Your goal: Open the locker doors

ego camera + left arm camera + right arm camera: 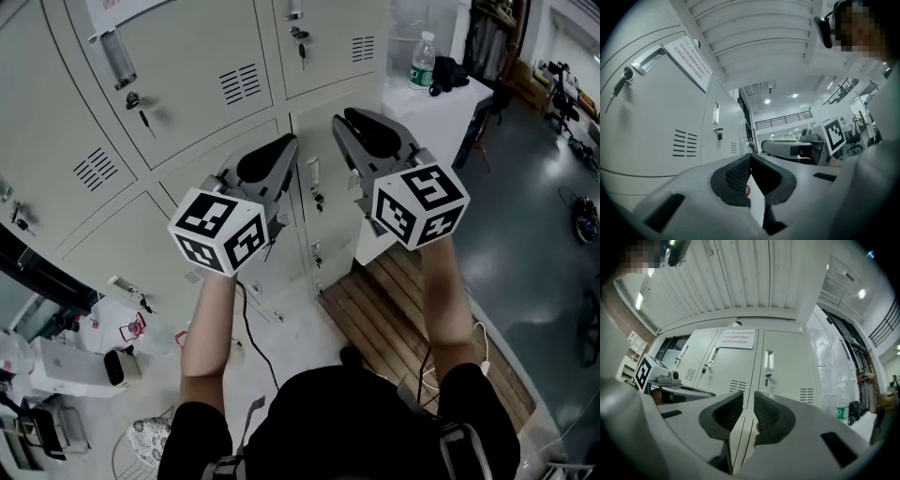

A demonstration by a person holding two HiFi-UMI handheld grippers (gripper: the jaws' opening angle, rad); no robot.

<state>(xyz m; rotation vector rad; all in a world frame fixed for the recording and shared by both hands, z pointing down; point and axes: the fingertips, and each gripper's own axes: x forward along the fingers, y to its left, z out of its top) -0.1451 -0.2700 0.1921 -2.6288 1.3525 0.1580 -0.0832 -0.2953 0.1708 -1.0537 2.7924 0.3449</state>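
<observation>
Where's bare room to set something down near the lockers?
Mostly bare: the wooden slat platform between the lockers and the grey floor, and that floor. The white cabinet top is partly taken by a water bottle. Lower left is cluttered.

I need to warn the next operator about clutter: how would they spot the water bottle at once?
Start at the bank of grey lockers; a white cabinet stands at its right end. On that cabinet's top stands the water bottle, upright and clear with a green label and a white cap, unlike the black object right beside it.
</observation>
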